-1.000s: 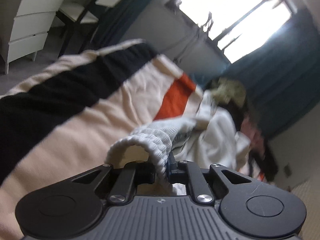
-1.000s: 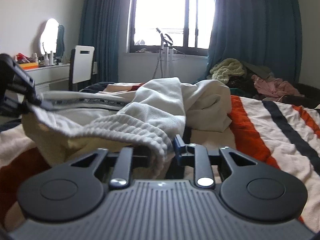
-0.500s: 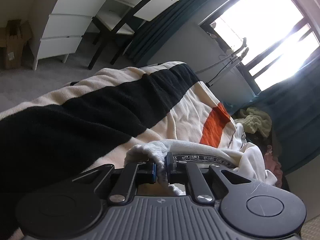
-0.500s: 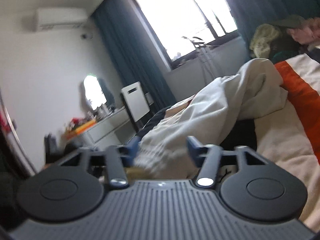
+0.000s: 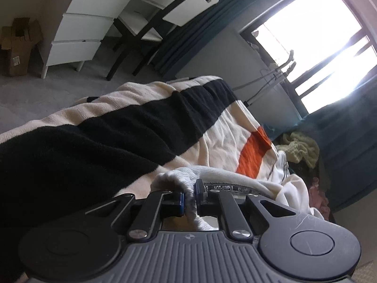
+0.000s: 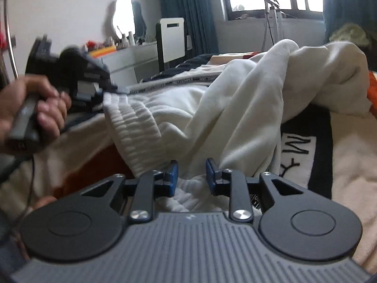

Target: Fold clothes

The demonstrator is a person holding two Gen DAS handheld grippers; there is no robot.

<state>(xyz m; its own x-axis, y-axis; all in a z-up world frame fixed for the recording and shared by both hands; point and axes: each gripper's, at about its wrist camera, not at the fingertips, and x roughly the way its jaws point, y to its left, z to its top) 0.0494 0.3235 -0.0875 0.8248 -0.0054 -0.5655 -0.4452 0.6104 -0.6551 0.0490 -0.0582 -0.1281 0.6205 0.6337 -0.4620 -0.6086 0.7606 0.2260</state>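
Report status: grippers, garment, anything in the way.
Left gripper shut on white garment's ribbed hem. Right gripper closing, hem between pads, not yet pinched. Garment bunched on striped blanket. Nothing blocking.

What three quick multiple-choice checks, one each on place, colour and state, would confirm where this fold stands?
1. The white garment lies on:
A the floor
B the striped blanket
C the chair

2. The blanket stripe nearest the window is:
A green
B orange
C purple

3. The left gripper is:
A wide open
B out of view
C shut on the ribbed hem

Key:
1 B, blanket shows beneath the garment.
2 B, the orange band ends the stripes.
3 C, its jaws pinch the hem.
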